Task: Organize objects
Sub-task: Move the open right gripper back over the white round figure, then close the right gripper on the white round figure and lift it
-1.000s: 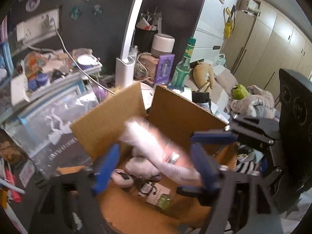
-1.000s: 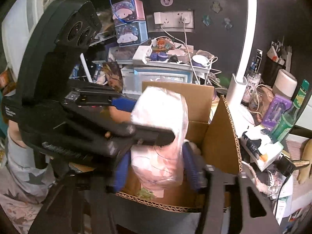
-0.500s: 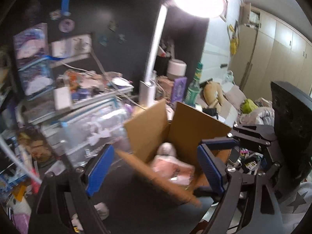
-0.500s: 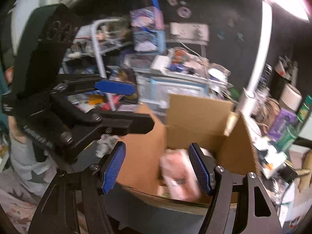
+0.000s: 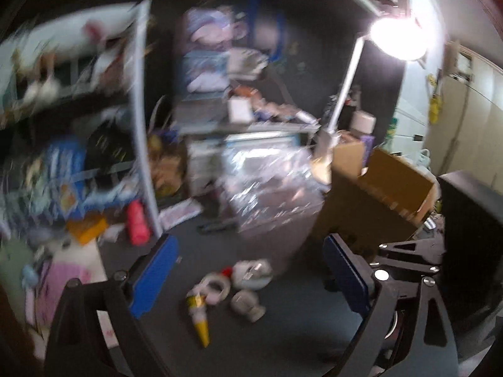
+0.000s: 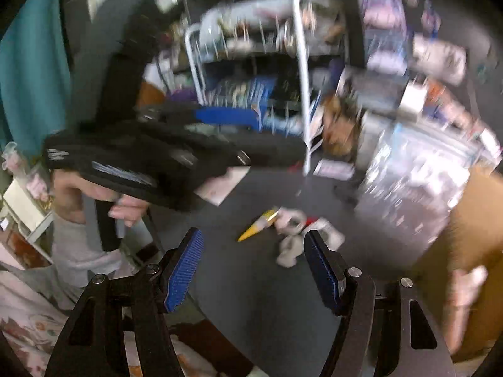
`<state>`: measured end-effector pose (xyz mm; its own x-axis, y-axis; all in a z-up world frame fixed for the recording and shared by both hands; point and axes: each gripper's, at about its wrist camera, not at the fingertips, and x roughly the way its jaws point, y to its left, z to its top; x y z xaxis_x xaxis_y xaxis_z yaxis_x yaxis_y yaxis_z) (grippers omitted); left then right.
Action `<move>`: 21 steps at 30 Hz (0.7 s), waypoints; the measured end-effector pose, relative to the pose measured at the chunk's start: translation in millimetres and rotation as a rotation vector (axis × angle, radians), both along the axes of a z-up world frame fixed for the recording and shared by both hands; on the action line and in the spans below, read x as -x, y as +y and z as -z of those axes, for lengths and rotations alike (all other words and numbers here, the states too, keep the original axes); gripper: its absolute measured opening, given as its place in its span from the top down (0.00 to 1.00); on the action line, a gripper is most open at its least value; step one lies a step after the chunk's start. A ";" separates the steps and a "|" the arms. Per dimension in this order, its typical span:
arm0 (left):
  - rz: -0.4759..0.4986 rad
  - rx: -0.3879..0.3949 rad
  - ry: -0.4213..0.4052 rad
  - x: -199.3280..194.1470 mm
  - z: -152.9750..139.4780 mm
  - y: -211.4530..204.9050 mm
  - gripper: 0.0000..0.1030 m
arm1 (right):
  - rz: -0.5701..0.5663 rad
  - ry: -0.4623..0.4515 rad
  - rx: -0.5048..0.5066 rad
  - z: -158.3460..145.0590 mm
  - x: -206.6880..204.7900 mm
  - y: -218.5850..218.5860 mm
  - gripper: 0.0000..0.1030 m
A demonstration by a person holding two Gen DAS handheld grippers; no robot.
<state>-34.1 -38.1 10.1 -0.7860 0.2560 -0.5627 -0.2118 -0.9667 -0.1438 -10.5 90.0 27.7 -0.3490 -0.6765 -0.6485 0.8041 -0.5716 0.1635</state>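
Both views are blurred by motion. My left gripper (image 5: 248, 273) is open and empty above the dark tabletop (image 5: 283, 330). Below it lie a yellow cone-shaped tube (image 5: 199, 323), a white ring-shaped toy (image 5: 215, 287) and a small grey plush (image 5: 246, 304). My right gripper (image 6: 251, 270) is open and empty; the same tube (image 6: 257, 224) and toys (image 6: 292, 220) lie just beyond its fingertips. The left gripper's body (image 6: 151, 160) crosses the right wrist view. The cardboard box (image 5: 383, 201) stands at the right; it also shows in the right wrist view (image 6: 474, 226).
A clear plastic bag (image 5: 270, 185) lies beside the box. A white wire shelf rack (image 5: 144, 125) full of items stands at the left. A lit desk lamp (image 5: 396, 37) stands behind the box. A red item (image 5: 136, 221) lies by the rack.
Both grippers let go of the pink bagged item into the box, then pulled back and swung left to the small toys on the table.
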 end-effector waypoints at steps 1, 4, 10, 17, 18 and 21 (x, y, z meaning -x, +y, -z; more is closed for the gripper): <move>-0.014 -0.005 -0.012 -2.2 9.5 -6.5 0.10 | 0.010 -0.030 -0.012 13.6 5.1 -6.7 0.38; -0.038 -0.030 -0.062 -5.3 36.2 -20.7 0.10 | 0.062 -0.079 -0.059 49.4 18.0 -20.9 0.43; -0.070 -0.077 -0.125 -5.1 66.5 -34.8 0.10 | 0.155 -0.088 -0.163 97.4 41.3 -39.9 0.57; -0.084 -0.102 -0.161 -3.9 81.9 -41.7 0.10 | 0.167 -0.044 -0.225 113.3 51.7 -51.8 0.69; -0.081 -0.105 -0.164 -3.8 83.3 -41.5 0.10 | 0.165 -0.031 -0.229 113.6 50.6 -52.1 0.71; -0.071 -0.107 -0.174 -2.5 86.0 -39.2 0.10 | 0.161 -0.003 -0.245 113.8 49.8 -55.4 0.81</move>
<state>-31.7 -77.3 -75.9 -0.6979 0.2689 -0.6638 -0.1064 -0.9555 -0.2752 -60.3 34.6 -86.1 -0.4372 -0.4353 -0.7870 0.6996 -0.7145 0.0066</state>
